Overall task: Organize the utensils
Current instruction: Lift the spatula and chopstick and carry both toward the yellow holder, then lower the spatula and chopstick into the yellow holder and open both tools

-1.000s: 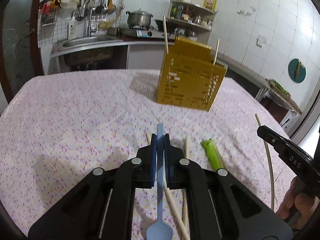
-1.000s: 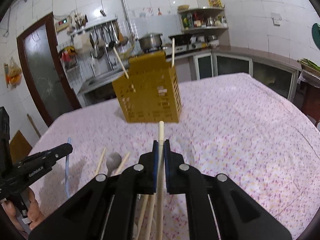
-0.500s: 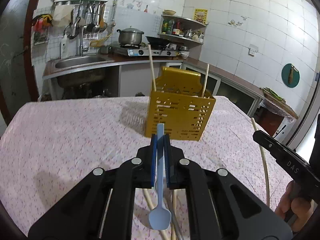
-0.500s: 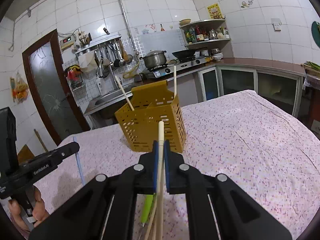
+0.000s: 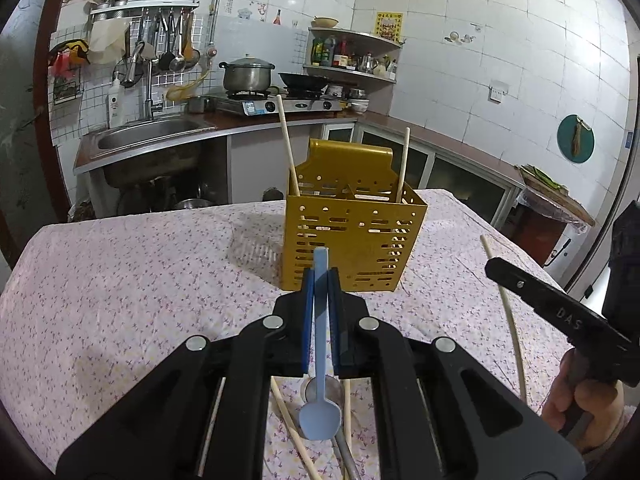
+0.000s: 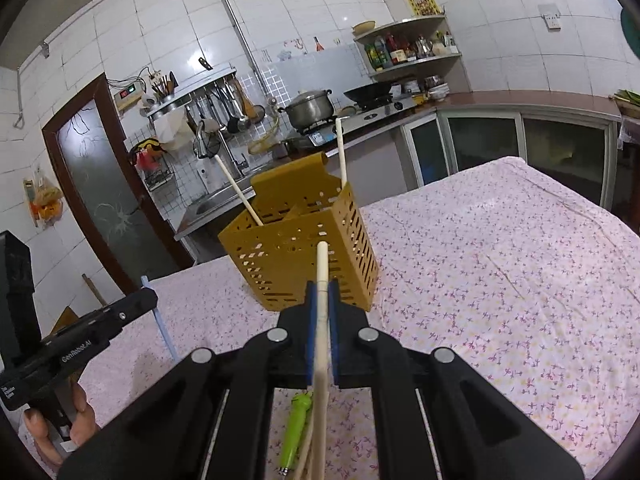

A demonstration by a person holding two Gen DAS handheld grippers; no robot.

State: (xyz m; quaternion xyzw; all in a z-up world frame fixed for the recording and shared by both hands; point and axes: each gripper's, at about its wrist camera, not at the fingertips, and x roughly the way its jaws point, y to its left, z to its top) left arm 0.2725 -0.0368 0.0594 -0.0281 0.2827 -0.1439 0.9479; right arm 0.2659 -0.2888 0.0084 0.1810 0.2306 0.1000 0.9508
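A yellow perforated utensil holder [image 5: 352,248] stands on the flowered tablecloth with two chopsticks [image 5: 287,148] upright in it. My left gripper [image 5: 321,276] is shut on a light blue plastic spoon [image 5: 320,320], bowl hanging down toward me, a short way in front of the holder. My right gripper [image 6: 321,288] is shut on a pale chopstick [image 6: 322,268] whose tip points at the holder [image 6: 304,256]. Each gripper also shows at the edge of the other's view: the right gripper [image 5: 496,270] and the left gripper [image 6: 148,300].
Below the grippers, loose chopsticks [image 5: 288,420], a metal spoon [image 5: 344,452] and a green-handled utensil [image 6: 296,428] lie on the table [image 6: 500,280]. A kitchen counter with a sink [image 5: 148,138] and a stove runs behind the table.
Both grippers have risen off the table with their utensils and come closer to the yellow holder. The loose utensils now lie lower in both views.
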